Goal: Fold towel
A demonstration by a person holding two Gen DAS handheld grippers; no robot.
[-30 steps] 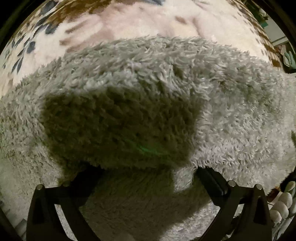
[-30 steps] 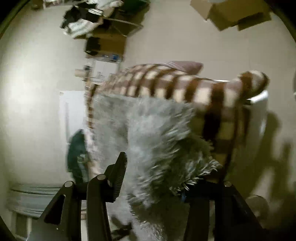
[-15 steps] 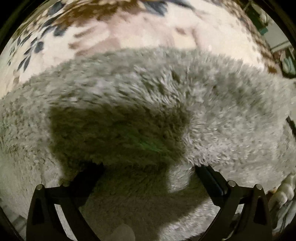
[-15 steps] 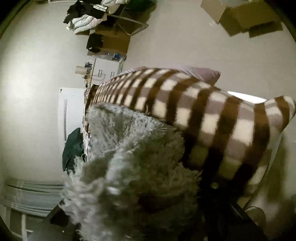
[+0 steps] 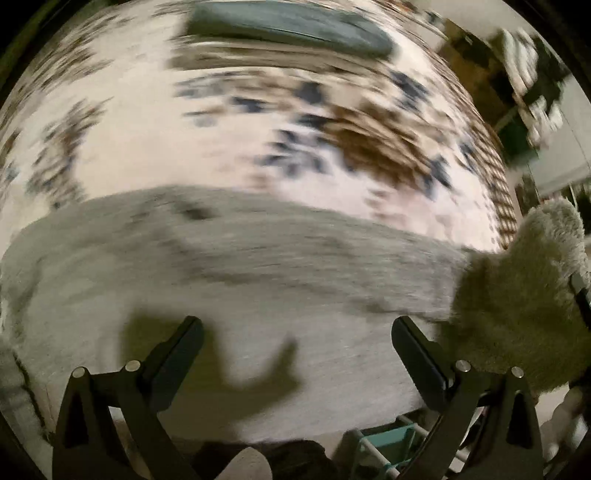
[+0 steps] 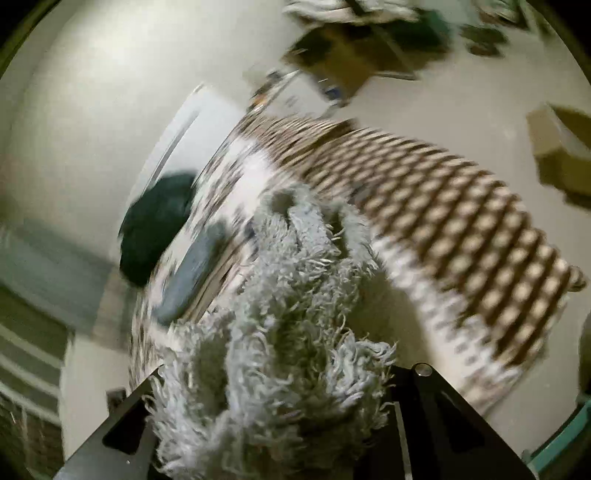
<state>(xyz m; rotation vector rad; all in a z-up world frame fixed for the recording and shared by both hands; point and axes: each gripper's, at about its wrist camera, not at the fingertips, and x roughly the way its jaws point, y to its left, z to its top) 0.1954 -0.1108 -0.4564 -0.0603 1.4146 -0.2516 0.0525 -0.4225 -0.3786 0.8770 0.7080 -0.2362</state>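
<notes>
A shaggy grey towel (image 5: 258, 288) lies spread on a bed with a flowered cover (image 5: 207, 147); the left wrist view is blurred by motion. My left gripper (image 5: 295, 332) hangs open above the towel, nothing between its fingers (image 5: 181, 347). At the right of that view a corner of the towel (image 5: 517, 295) is raised off the bed. In the right wrist view my right gripper (image 6: 273, 387) is shut on that bunched towel (image 6: 288, 332), whose pile hides most of both fingers.
A brown-and-cream checked blanket (image 6: 461, 221) covers the bed's edge. A dark grey cushion (image 5: 288, 26) lies at the far side of the bed. A teal rack (image 5: 384, 446) stands below the near edge. Cardboard boxes (image 6: 561, 147) and a dark green bag (image 6: 155, 229) sit on the floor.
My left gripper has drawn back and up from the towel, so more of the bed shows. My right gripper has swung round with the bunched towel corner in it.
</notes>
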